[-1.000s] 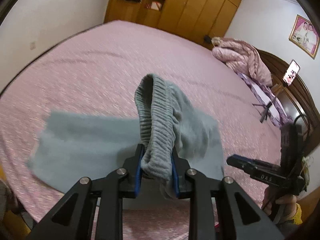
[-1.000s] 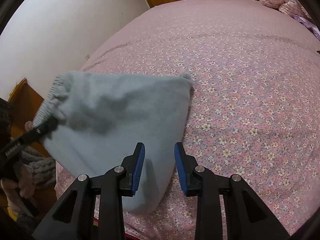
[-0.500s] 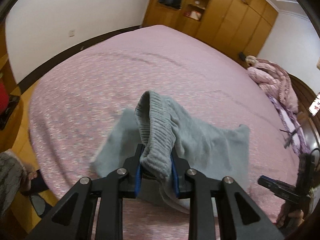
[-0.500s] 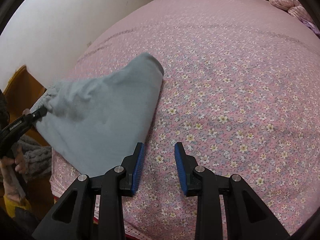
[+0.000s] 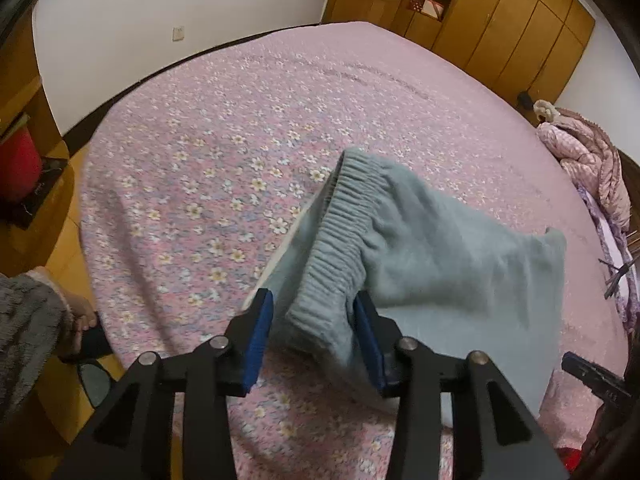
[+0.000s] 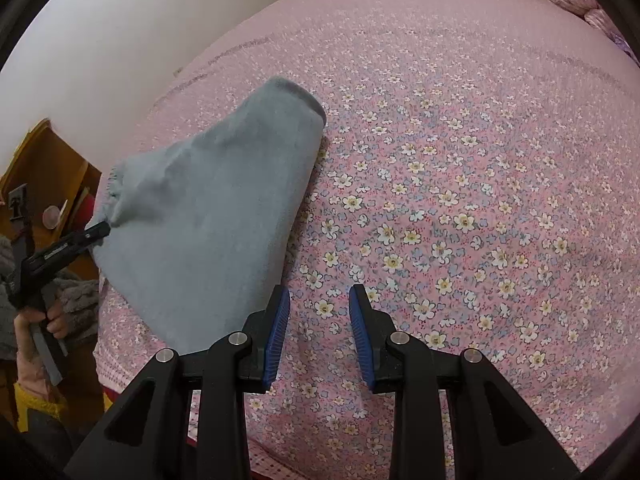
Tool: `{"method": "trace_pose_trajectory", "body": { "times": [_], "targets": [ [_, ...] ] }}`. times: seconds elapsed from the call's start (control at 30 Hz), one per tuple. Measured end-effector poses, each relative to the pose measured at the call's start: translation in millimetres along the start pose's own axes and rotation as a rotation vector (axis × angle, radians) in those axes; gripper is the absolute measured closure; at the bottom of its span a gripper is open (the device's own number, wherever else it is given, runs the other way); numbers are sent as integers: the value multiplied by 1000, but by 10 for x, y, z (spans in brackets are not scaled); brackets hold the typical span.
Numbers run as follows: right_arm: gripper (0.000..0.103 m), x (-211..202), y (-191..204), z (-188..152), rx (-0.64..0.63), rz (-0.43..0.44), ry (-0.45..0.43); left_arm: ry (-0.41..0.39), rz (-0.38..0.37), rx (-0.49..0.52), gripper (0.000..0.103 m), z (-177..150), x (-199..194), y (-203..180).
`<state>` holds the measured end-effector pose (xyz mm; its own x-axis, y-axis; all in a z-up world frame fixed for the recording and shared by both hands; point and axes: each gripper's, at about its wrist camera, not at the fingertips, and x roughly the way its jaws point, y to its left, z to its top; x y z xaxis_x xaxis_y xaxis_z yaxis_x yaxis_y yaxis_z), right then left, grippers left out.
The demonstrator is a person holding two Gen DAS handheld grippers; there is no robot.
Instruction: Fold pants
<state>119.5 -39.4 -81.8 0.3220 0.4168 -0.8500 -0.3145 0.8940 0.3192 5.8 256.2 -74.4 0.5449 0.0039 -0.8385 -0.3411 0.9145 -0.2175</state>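
Far left, left wrist view: grey fuzzy sleeve (image 5: 28,320) at frame edge, wooden floor (image 5: 60,248) beside the bed (image 5: 200,140), pink floral sheet. Centre: left gripper (image 5: 316,332) with blue-padded fingers (image 5: 258,336) set wide, the ribbed waistband (image 5: 340,248) of the grey pants (image 5: 440,264) lying between them. Fabric fills the gap, right pad against the band, left pad seemingly a little off it; cannot tell whether this counts as a true pinch or a loosening hold. Rest of the garment draped rightward and down onto the sheet near the bed's front edge, already doubled into a short, thick bundle. Far right of that view: wardrobe (image 5: 500,20) along the back wall, pink quilt (image 5: 580,168) heaped at the bed's far corner. Right wrist view, left to right: hand around the left tool's handle, its tip at the waistband, pants (image 6: 208,216) lifted at that end and resting on the bed at the other; then right gripper (image 6: 320,332), fingers (image 6: 276,332) spread, nothing between them, hovering over bare sheet just beside the garment's near edge. Judged step: laying down a late fold. Next move likely calls for lowering the waistband flat, letting go cleanly, and the free right tool pressing or squaring the edge.
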Motion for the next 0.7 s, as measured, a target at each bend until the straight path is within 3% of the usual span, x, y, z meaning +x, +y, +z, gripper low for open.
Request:
{"method": "trace_pose_trajectory", "body": {
  "times": [0.17,0.3,0.33,0.4,0.53,0.6,0.7],
  "targets": [
    [71,-86,99,191,-41,-12,-48,-64,25,23,58,7,-375,-125],
    [71,-98,257,467,-66,45,-98,-143,-33,47,59,78,-617,-325],
    [71,-70,307,545,-74,58,-104,-146,-54,55,64,141,-599,-364],
    [71,15,421,667,-88,84,-104,-131,-82,77,77,214,-478,-478],
    [71,288,558,848,-122,69,-84,-78,-113,96,88,360,-54,-620],
    [71,454,575,960,-140,16,-77,-67,-82,86,88,435,141,-606],
    [75,710,537,1087,-169,-64,-63,-57,37,95,89,569,469,-490]
  ]
}}
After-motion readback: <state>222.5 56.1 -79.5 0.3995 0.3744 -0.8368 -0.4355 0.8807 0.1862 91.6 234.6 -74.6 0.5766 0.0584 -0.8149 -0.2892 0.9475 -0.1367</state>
